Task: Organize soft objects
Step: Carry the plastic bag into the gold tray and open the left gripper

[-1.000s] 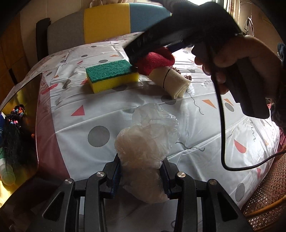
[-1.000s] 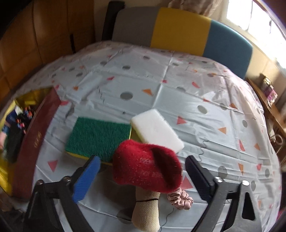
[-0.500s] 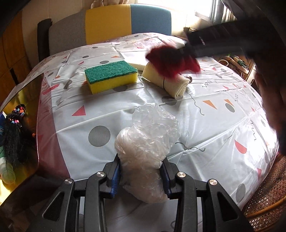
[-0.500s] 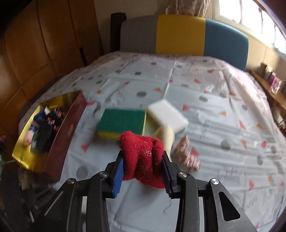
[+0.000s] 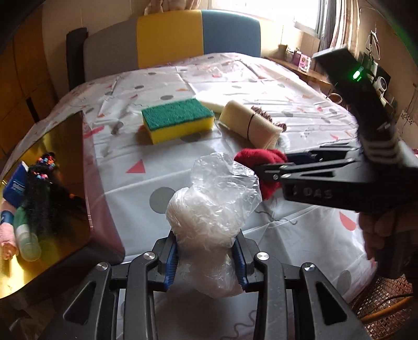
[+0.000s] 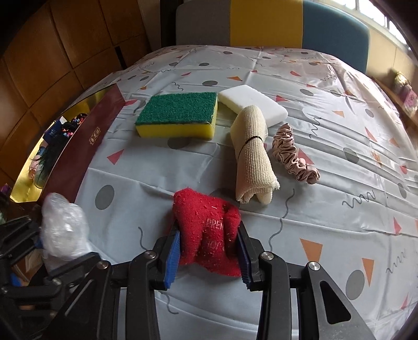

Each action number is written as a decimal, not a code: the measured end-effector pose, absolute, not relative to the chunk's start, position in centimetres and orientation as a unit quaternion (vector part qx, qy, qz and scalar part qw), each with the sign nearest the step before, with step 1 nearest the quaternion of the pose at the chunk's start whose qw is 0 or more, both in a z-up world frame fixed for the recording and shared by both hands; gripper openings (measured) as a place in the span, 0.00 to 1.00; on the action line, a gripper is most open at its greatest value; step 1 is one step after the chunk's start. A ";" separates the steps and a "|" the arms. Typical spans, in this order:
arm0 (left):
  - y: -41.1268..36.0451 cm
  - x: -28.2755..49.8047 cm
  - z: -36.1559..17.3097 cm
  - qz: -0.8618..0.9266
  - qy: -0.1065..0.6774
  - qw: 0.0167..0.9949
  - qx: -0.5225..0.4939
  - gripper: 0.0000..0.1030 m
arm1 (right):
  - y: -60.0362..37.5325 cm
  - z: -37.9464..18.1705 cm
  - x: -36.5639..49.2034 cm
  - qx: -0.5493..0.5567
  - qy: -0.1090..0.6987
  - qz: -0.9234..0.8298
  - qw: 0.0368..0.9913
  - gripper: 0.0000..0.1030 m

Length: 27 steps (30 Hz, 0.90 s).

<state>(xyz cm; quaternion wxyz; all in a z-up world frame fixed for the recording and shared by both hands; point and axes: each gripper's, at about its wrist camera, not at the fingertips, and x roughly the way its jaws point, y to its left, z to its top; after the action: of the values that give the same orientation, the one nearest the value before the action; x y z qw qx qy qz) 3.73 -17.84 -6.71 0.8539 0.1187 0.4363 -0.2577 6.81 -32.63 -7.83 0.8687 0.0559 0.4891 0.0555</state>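
We identify a home interior: a table under a patterned plastic tablecloth [image 6: 326,198], an upholstered chair back [image 5: 183,39] in grey, yellow and blue, wood-panelled walls [image 6: 65,52], and a curtained window [image 5: 308,15] above a cluttered shelf [image 5: 300,62].

sponge [image 6: 177,115] left of rolled cloth [image 6: 252,154], scrunchie [image 6: 294,154] right of it, foam block [image 6: 252,103] behind, box [image 6: 65,146] at the table's left edge

Daylight enters from the window [image 5: 305,13], overexposed at upper right; soft shadows fall beneath the sponge [image 6: 177,115]. Fisheye curvature bends edges, corners vignette dark; focus stays mostly sharp.
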 end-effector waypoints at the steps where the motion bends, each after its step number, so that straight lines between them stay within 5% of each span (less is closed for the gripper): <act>1: -17.7 3.6 -6.5 -0.258 0.434 0.855 0.117 0.34 | -32.6 -7.9 6.8 0.054 0.487 0.055 0.870 0.38; 27: -13.2 3.0 -1.1 -0.226 0.405 0.884 0.058 0.34 | -32.2 -7.8 6.6 0.036 0.475 0.047 0.878 0.40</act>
<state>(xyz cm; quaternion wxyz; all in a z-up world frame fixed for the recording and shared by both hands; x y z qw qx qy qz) 2.99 -13.18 -1.07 0.8838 0.0585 0.4052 -0.2263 6.61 -32.19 -7.83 0.8780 0.0357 0.4750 0.0471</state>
